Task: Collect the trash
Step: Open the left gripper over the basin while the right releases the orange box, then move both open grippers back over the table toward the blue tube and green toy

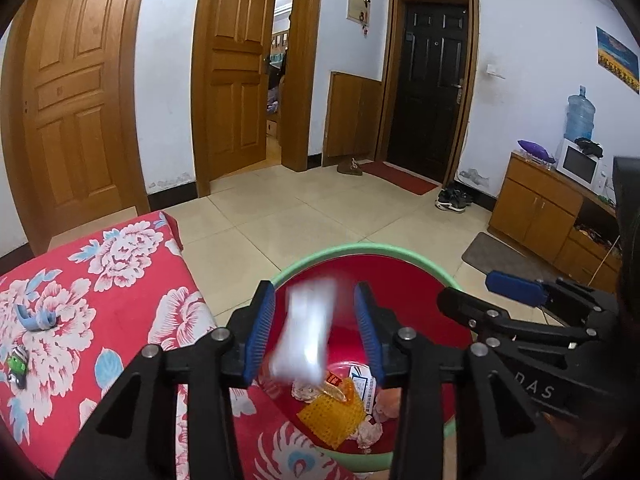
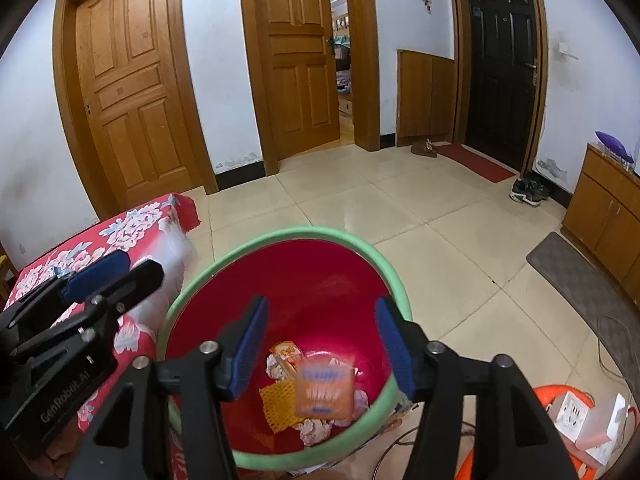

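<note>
While both grippers are hanging over the red bin (image 1: 404, 272) with its green rim, we are watching two pieces of trash blurred between the jaws. Our left gripper (image 1: 315, 332) is holding its jaws apart, and a white wrapper (image 1: 306, 332) is showing between the blue pads (image 1: 260, 332), smeared and touching neither of them. Our right gripper (image 2: 322, 348) is also keeping its jaws apart; an orange packet (image 2: 325, 390) is showing blurred between them, clear of both pads, above the bin's inside.

At the bottom of the bin we are seeing a yellow mesh piece (image 1: 330, 416), crumpled paper balls (image 1: 370, 434) and a small orange wrapper (image 2: 287, 354). The bin is standing on the tiled floor (image 2: 420, 232), just right of the desk under its red flowered cloth (image 1: 80, 280). On that cloth, to the far left, a light blue scrap (image 1: 38, 318) and a small green and black thing (image 1: 18, 364) are lying apart from each other. At the near right of the floor an orange basket (image 2: 560, 404) is holding white power strips.
</note>
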A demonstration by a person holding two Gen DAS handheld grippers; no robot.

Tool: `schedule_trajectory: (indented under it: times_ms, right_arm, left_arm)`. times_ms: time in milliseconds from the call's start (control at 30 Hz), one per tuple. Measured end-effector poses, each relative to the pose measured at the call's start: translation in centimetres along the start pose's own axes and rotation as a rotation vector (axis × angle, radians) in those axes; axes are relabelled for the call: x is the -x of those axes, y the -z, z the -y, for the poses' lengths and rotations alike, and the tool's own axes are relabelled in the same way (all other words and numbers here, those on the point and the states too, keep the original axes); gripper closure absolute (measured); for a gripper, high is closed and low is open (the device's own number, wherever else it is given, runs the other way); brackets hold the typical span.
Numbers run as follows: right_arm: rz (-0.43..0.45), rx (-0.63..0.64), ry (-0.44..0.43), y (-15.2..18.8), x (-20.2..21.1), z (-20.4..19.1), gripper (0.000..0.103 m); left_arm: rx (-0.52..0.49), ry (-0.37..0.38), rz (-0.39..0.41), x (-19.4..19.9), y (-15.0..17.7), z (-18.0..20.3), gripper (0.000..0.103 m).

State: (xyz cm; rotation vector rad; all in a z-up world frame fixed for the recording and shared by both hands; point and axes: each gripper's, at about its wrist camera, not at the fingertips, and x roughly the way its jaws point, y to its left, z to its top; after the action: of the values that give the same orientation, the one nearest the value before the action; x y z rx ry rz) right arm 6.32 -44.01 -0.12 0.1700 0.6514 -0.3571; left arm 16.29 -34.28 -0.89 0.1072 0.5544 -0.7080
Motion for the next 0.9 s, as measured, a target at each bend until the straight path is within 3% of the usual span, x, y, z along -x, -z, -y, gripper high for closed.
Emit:
schedule_trajectory:
  times_ms: [100,300,533,667,900]
  right_arm:
    - [0.021,0.028,-0.013,-0.2,0.0,-0.3,0.032]
    - [0.031,0.038,0.009,-0.3,-0.3,-0.4,0.026]
    - [0.018,0.016,-0.013,0.2,-0.6,-0.3,0.02]
    - [0.018,-0.004,-0.027,0.3,-0.1,0.0,0.02]
    - [0.017,-0.004,0.025,0.8,2.2,0.0,0.02]
  left_arm:
    - [0.015,0.002,-0.001,-0.1,-0.1,-0.5,0.054]
    - [0.057,-0.017,-0.013,-0.4,0.0,-1.3,0.043]
    - [0.067,-0.073,0.016,0.2,0.1,-1.5,0.041]
    - [0.039,-0.07,0.031,0.5,0.0,-0.8,0.041]
    - [-0.018,-0.075,-0.041,1.4,0.8,-0.6,0.041]
